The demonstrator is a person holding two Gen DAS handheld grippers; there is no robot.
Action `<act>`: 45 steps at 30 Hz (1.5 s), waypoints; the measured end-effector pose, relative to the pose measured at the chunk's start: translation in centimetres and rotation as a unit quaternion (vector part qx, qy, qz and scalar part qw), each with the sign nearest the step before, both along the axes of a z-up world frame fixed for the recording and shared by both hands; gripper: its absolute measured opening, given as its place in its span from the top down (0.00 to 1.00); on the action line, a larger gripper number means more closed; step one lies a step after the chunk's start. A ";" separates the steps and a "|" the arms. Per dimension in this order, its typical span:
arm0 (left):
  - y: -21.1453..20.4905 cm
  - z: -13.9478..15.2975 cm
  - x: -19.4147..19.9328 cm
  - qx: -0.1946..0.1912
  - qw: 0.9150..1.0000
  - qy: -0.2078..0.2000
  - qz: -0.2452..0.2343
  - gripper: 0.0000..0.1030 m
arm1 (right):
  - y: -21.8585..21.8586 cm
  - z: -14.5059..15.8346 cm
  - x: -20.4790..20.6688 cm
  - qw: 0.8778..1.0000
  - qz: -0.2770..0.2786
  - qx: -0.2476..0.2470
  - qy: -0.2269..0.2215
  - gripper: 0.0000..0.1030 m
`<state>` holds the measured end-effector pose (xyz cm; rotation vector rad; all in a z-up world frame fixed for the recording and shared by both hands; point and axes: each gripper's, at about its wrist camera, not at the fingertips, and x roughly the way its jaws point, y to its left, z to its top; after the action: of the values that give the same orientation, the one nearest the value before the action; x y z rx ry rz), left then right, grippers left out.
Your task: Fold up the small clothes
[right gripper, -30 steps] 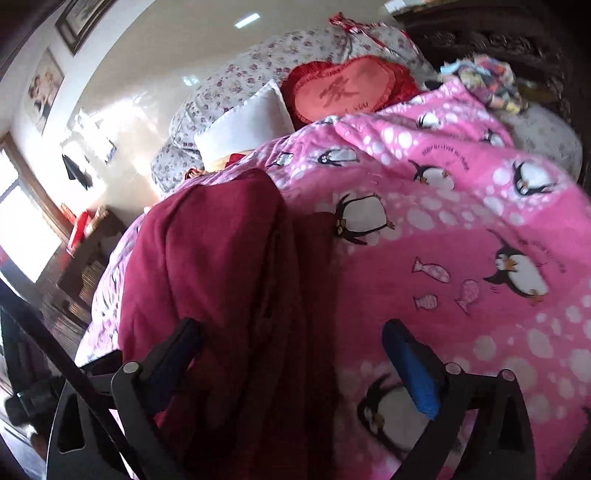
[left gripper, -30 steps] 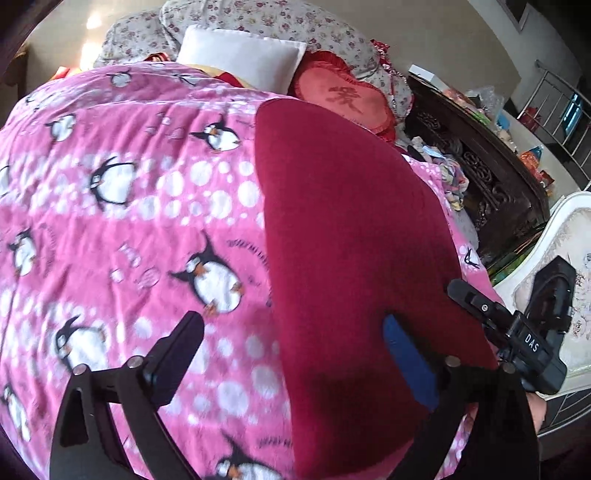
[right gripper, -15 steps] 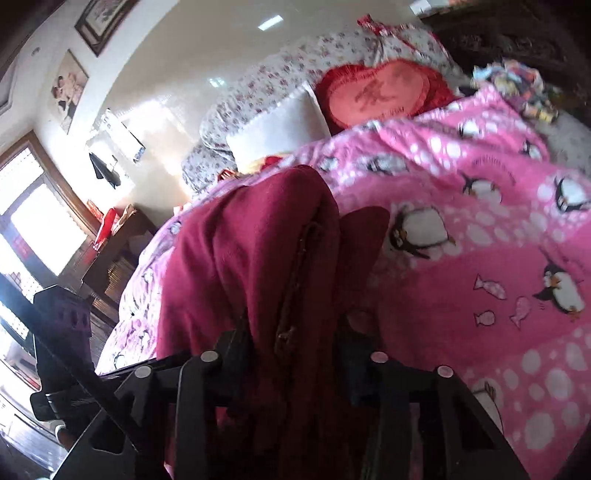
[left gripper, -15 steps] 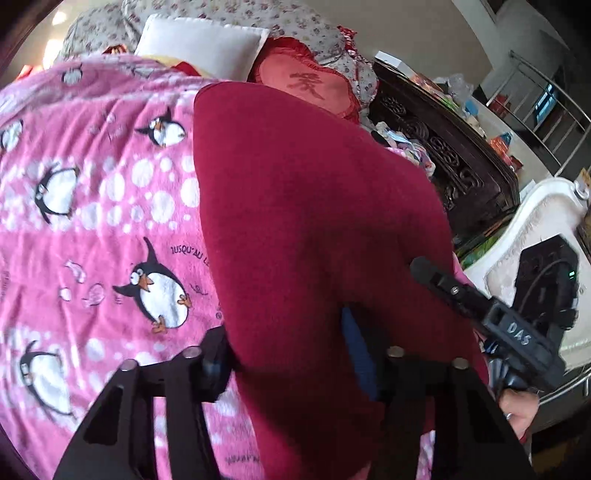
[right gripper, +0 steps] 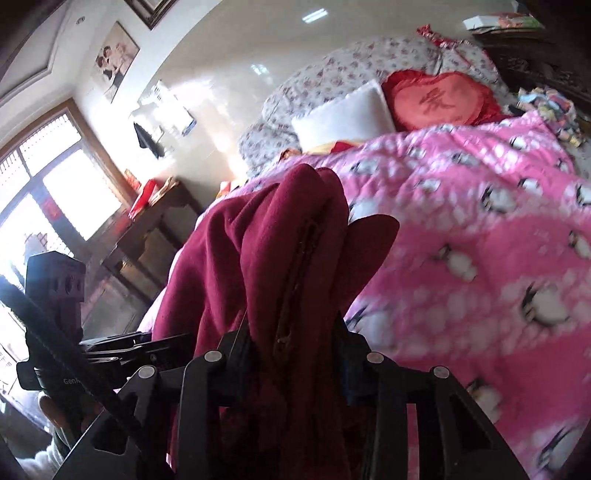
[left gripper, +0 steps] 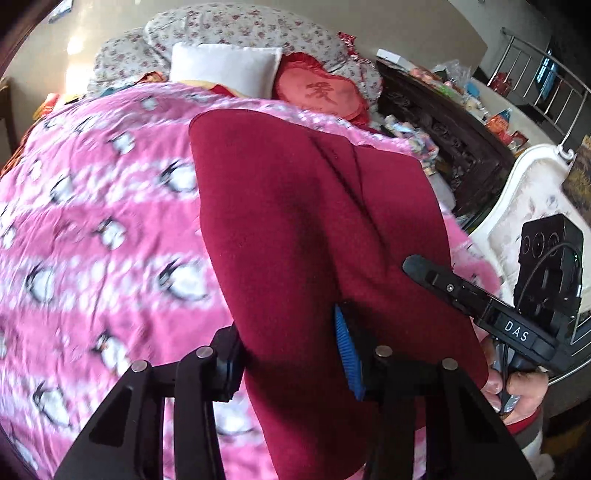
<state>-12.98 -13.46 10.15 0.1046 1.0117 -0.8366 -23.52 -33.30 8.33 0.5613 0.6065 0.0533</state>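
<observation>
A dark red garment (left gripper: 303, 229) lies along the pink penguin blanket (left gripper: 92, 229) on the bed. My left gripper (left gripper: 291, 354) is shut on its near edge, cloth bunched between the jaws. In the right wrist view the garment (right gripper: 266, 251) rises in thick folds with a zip line showing, and my right gripper (right gripper: 295, 354) is shut on the other near corner. The right gripper also shows at the right of the left wrist view (left gripper: 480, 299); the left one shows at the left of the right wrist view (right gripper: 55, 295).
A white pillow (left gripper: 225, 70), a red heart cushion (left gripper: 321, 96) and a floral quilt (left gripper: 240, 33) lie at the head of the bed. A dark carved cabinet (left gripper: 454, 147) and a white chair (left gripper: 532, 206) stand on the right. A wooden desk (right gripper: 147, 229) stands by the window.
Both grippers went from open to shut on the red garment's near edge. They have since lifted it, so the cloth bunches up and the blanket blurs.
</observation>
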 end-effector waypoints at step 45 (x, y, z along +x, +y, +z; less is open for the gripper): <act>-0.1 -5.6 -0.4 0.100 0.977 -0.115 0.147 0.25 | 8.2 -3.9 -2.6 0.965 0.003 -0.241 0.107 0.75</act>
<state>-13.38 -13.58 4.55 0.2137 0.8641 -0.4406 -26.11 -25.12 4.40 0.0918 0.8010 -0.1499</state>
